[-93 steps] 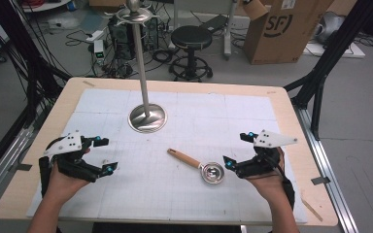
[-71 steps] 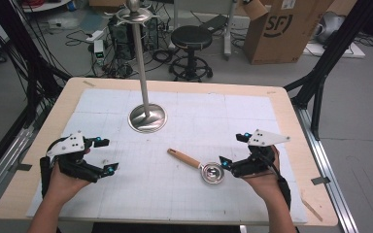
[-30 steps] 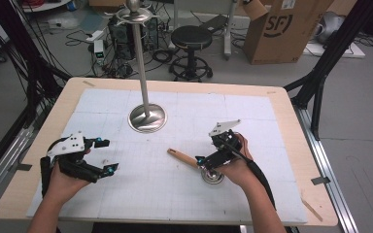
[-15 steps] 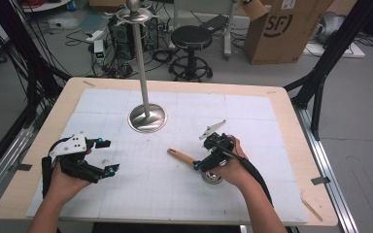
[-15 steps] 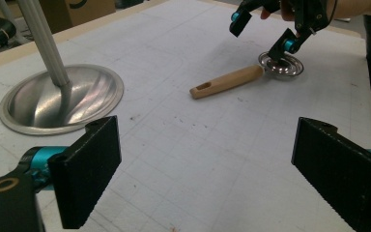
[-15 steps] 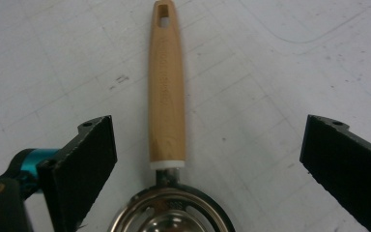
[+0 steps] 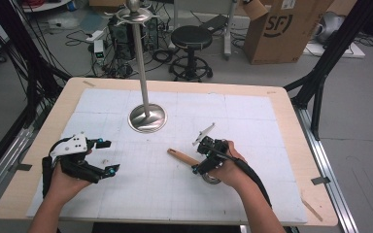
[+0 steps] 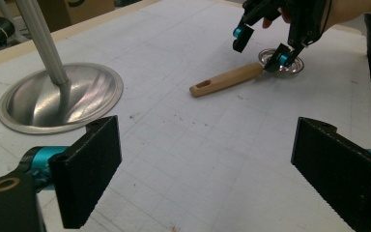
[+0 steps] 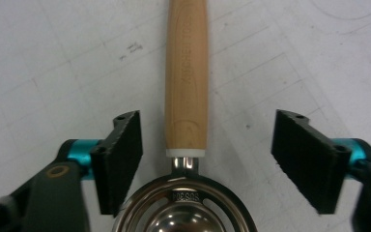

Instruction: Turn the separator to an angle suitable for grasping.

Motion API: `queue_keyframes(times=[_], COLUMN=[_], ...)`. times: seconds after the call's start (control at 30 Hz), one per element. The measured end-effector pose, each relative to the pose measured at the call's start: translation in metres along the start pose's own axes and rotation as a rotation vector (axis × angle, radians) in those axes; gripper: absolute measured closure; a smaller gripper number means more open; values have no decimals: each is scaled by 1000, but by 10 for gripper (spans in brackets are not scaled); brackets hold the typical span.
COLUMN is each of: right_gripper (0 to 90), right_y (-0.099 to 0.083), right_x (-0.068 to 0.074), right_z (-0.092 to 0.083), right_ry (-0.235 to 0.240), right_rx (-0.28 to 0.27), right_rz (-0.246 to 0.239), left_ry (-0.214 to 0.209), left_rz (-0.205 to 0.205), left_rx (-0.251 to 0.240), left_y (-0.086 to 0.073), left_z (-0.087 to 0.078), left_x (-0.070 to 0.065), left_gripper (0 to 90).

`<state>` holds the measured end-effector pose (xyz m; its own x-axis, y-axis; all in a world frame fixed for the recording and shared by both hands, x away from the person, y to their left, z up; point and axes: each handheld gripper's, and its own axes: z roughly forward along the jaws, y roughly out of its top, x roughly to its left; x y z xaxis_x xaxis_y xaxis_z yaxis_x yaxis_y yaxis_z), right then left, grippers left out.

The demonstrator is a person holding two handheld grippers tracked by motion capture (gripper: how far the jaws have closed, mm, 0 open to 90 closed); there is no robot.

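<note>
A utensil with a wooden handle and a round metal head lies flat on the white gridded mat, right of centre. My right gripper hovers open over it, one jaw on each side of the spot where handle meets head. In the right gripper view the handle runs straight up between the open jaws of that gripper, with the metal head at the bottom. My left gripper rests open at the table's left with nothing in it. From there the utensil lies far ahead.
A tall metal stand with a round base and a thin pole stands at the mat's centre back, also near my left gripper as the base. The wooden table rim frames the mat. A stool and boxes stand beyond the table.
My right gripper has moved left from the table's right side to a place over the utensil, its open jaws now on both sides of the neck. The left gripper has stayed put.
</note>
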<state>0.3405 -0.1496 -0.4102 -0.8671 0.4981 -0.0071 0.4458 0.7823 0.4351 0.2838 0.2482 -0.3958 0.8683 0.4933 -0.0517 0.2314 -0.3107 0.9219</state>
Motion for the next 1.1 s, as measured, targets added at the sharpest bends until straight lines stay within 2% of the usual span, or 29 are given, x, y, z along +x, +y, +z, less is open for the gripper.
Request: queue_keyframes(times=[0.27, 0.3, 0.33, 0.37, 0.5, 0.57, 0.8, 0.97, 1.1], right_gripper=[362, 453, 453, 479, 477, 487, 540, 577, 658], right_y=[2, 3, 3, 3, 4, 5, 7, 8, 9], right_x=[3, 3, 3, 2, 4, 4, 7, 6, 6], right_z=[3, 4, 4, 5, 8, 9, 11, 11, 10], right_ry=[22, 52, 52, 88, 53, 50, 25, 28, 33], right_rx=[23, 26, 26, 33, 52, 53, 75, 87, 100], right_rz=[-34, -42, -42, -49, -56, -40, -56, -50, -57], left_ry=[-6, -6, -5, -6, -7, -7, -8, -8, -13], left_rz=[4, 2, 0, -2, 1, 0, 0, -1, -4], left_rx=[10, 11, 12, 12, 12, 12, 12, 10, 12], left_y=[0, 0, 0, 0, 0, 0, 0, 0, 0], left_z=[1, 2, 2, 2, 2, 2, 2, 2, 2], left_x=[-1, -1, -1, -2, -1, -1, -1, -1, -1], left_gripper=[116, 117, 117, 117, 119, 119, 120, 121, 123])
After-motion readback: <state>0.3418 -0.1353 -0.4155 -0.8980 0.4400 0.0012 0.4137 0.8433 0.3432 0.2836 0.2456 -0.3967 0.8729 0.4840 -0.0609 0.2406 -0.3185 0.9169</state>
